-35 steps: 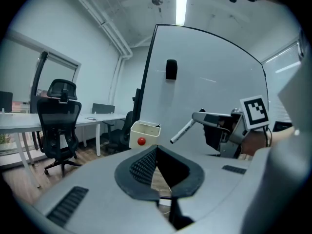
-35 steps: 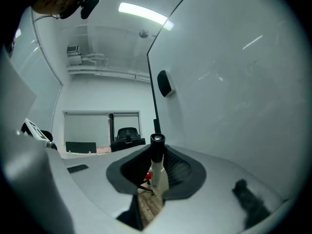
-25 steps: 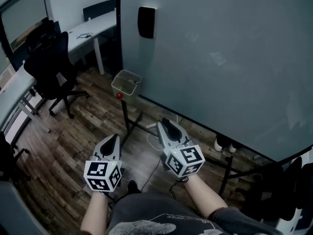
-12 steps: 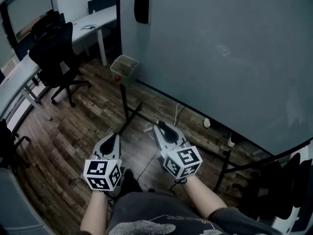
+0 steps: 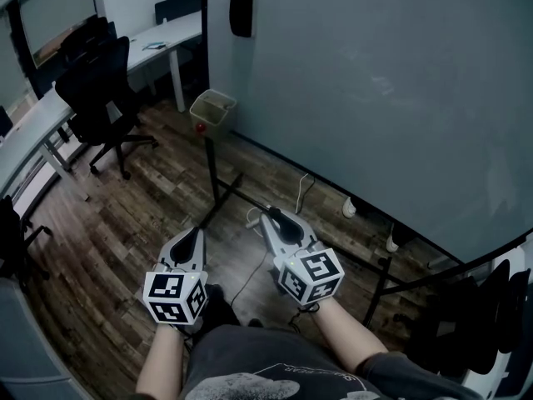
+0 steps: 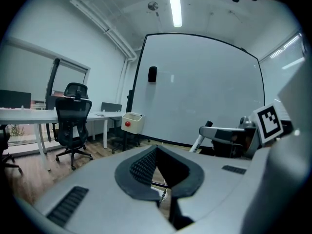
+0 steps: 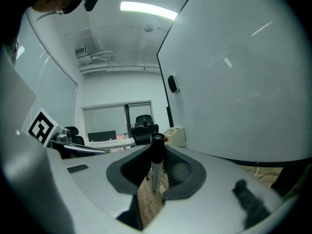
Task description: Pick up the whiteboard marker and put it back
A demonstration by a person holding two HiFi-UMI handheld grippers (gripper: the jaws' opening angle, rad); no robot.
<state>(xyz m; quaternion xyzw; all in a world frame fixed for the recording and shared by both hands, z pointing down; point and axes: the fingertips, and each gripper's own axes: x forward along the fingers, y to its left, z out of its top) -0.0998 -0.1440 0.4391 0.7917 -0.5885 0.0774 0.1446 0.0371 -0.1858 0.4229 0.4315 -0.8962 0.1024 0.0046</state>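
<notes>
The whiteboard marker (image 7: 156, 165), pale-bodied with a black cap on top, stands upright between the jaws of my right gripper (image 7: 157, 155), which is shut on it. In the head view my right gripper (image 5: 270, 217) hovers over the wooden floor, just short of the whiteboard's stand. My left gripper (image 5: 196, 234) is level with it on the left, and in its own view the left gripper (image 6: 156, 151) is shut with nothing inside. From that view the marker (image 6: 202, 136) shows slanting out of the right gripper. The big whiteboard (image 5: 375, 98) fills the upper right.
A small pale bin (image 5: 211, 106) with a red knob (image 5: 200, 127) hangs at the whiteboard's left lower corner. A black holder (image 5: 241, 15) sits on the board's upper left. A black office chair (image 5: 98, 94) and white desks (image 5: 171, 30) stand at left. Stand legs (image 5: 218, 186) and cables cross the floor.
The head view has drifted, so the bin and board sit higher in frame. Both grippers keep almost the same pose; the right one still holds the marker.
</notes>
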